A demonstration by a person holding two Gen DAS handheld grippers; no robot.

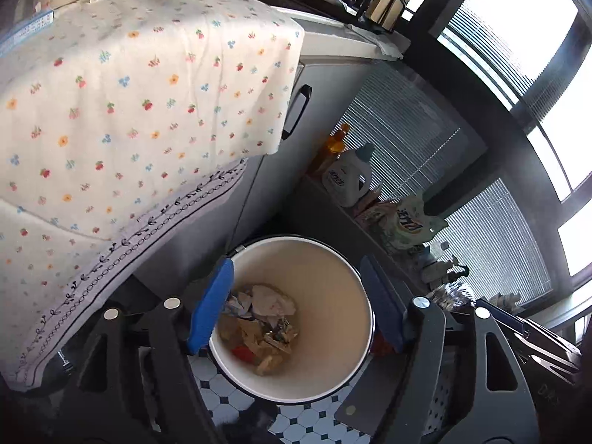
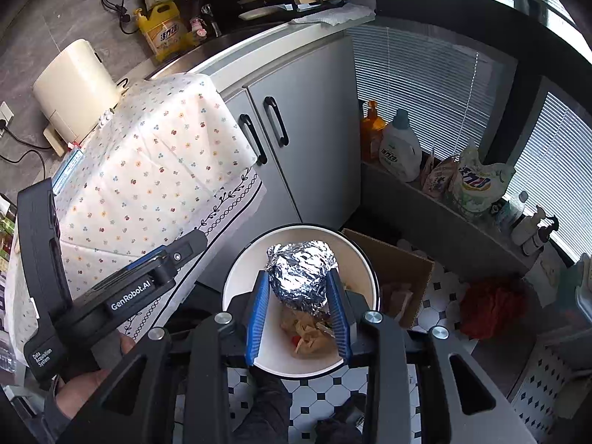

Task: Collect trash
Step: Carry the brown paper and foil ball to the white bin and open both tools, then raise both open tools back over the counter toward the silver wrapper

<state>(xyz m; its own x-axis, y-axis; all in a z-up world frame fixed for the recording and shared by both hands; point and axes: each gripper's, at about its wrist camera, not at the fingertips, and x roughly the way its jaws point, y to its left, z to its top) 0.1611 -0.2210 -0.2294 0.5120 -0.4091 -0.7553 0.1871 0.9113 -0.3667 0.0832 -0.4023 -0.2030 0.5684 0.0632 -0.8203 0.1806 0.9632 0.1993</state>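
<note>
1. The right tool (image 2: 299, 277) clamps a crumpled aluminium foil ball (image 2: 300, 275) between its blue fingers (image 2: 259, 318), directly above the mouth of the white waste bin (image 2: 236, 277).
2. The foil ball covers part of the bin's inside in the right wrist view; below it only scraps of brown paper and a bit of red show.
3. The left tool (image 1: 296, 303) stands wide apart and holds nothing, its blue fingers (image 1: 211, 307) on either side of the bin (image 1: 333, 259) as seen from above.
4. In the left wrist view the bin's floor shows crumpled white paper (image 1: 272, 299), brown scraps and a red piece; the single items are hard to tell apart.
5. A floral cloth (image 1: 129, 111) hangs over the counter (image 2: 281, 37) edge left of the bin and hides what lies under it.
6. Right of the bin, an open cardboard box (image 2: 392, 270) is partly cut off by the right tool's frame; its contents are unclear.
7. Beyond the bin, detergent bottles (image 2: 401, 148) stand on a ledge by the blinds.
8. A red heap (image 2: 492, 307) lies on the tiled floor right of the box; what it is cannot be made out.
</note>
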